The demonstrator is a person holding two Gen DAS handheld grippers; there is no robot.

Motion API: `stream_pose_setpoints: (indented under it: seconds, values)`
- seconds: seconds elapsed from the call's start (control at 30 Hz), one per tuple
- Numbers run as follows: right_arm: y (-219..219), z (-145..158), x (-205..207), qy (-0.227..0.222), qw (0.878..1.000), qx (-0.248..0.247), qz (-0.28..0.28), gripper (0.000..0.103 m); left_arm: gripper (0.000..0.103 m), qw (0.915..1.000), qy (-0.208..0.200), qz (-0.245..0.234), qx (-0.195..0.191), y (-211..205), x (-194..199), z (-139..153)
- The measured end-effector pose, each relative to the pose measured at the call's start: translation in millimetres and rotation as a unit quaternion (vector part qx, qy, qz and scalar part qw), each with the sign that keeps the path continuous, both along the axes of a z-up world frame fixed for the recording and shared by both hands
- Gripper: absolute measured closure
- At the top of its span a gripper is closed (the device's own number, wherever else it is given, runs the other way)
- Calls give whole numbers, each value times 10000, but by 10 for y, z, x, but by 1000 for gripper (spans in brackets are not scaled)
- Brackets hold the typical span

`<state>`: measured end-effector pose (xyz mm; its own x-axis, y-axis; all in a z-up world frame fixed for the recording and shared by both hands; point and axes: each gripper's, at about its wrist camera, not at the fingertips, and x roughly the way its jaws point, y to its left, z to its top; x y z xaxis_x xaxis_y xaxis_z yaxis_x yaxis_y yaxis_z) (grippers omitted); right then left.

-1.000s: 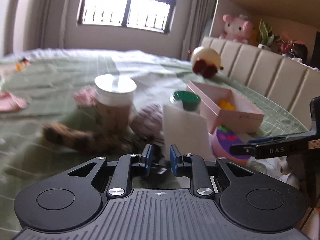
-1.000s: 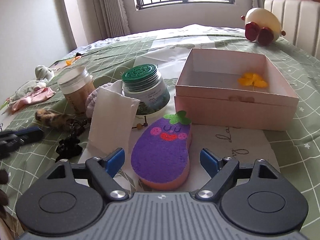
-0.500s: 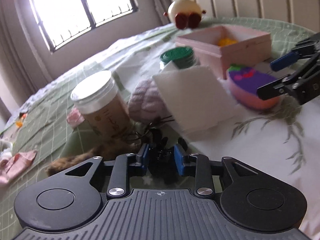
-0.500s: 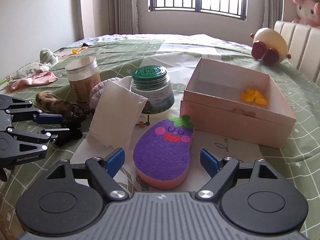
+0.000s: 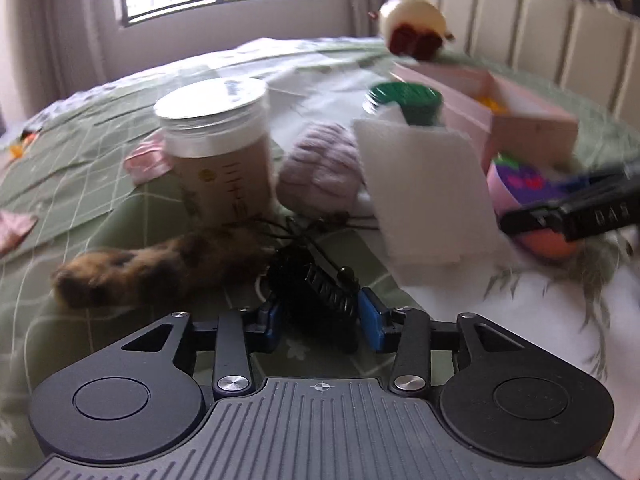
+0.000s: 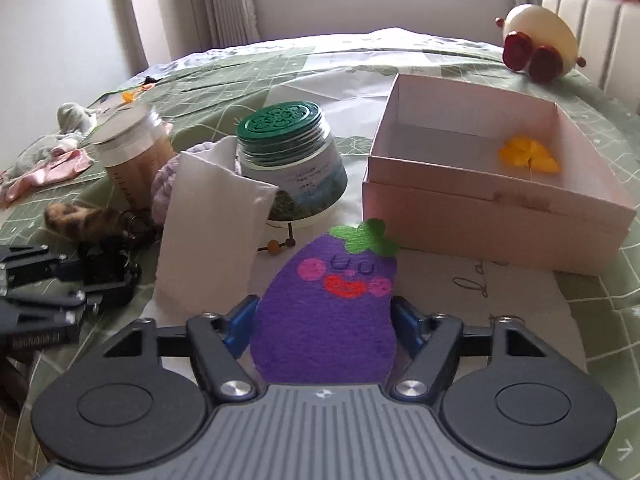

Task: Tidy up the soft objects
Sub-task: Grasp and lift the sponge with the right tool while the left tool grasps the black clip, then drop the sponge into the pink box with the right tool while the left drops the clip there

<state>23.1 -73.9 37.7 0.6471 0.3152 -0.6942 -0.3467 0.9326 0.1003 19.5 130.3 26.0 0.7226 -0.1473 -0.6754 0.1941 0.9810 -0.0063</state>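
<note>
A purple eggplant sponge (image 6: 324,312) lies on the bedspread between the fingers of my right gripper (image 6: 322,326). Its jaws are closing and the blue pads stand right at the sponge's sides, with no squeeze visible. A black hair claw clip (image 5: 316,288) lies between the fingers of my left gripper (image 5: 320,316). Those jaws are opening, so the pads flank the clip without pressing it. A furry brown tail (image 5: 160,264) lies just left of the clip. Behind it are a lilac knitted piece (image 5: 320,168) and a folded white cloth (image 6: 212,232).
An open pink box (image 6: 480,216) holding a yellow flower (image 6: 528,156) stands at the right. A green-lidded jar (image 6: 292,160) and a white-lidded beige jar (image 6: 132,148) stand behind the cloth. A round plush (image 6: 536,44) sits near the headboard. Pink cloth (image 6: 48,172) lies far left.
My left gripper dropped toward the black clip and its jaws spread around it. My right gripper moved forward over the eggplant sponge and its jaws narrowed.
</note>
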Motion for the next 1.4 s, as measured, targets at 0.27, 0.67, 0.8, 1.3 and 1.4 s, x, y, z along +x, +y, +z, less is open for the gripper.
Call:
stream_pose_setpoints:
  seconds: [0.27, 0.67, 0.8, 1.3, 1.4]
  values:
    - [-277, 351, -532, -536, 9979, -162, 315, 35, 66, 9986, -207, -90, -473, -70, -173, 262]
    - [-905, 1108, -1059, -1776, 9834, -349, 156, 35, 66, 9839, -358, -1296, -1178, -903, -205, 873]
    - [-1023, 1350, -843, -2231, 9740, -392, -42, 34, 66, 9729, -504, -1514, -1672, -1120, 227, 1281]
    - [-1366, 621, 179, -1490, 9875, -361, -362, 17, 65, 9865, 765, -979, -1063, -1996, 2320, 715]
    - [-1369, 433, 88, -1396, 9881, -583, -276, 17, 65, 9853, 607, -1168, -1091, -1987, 2246, 657]
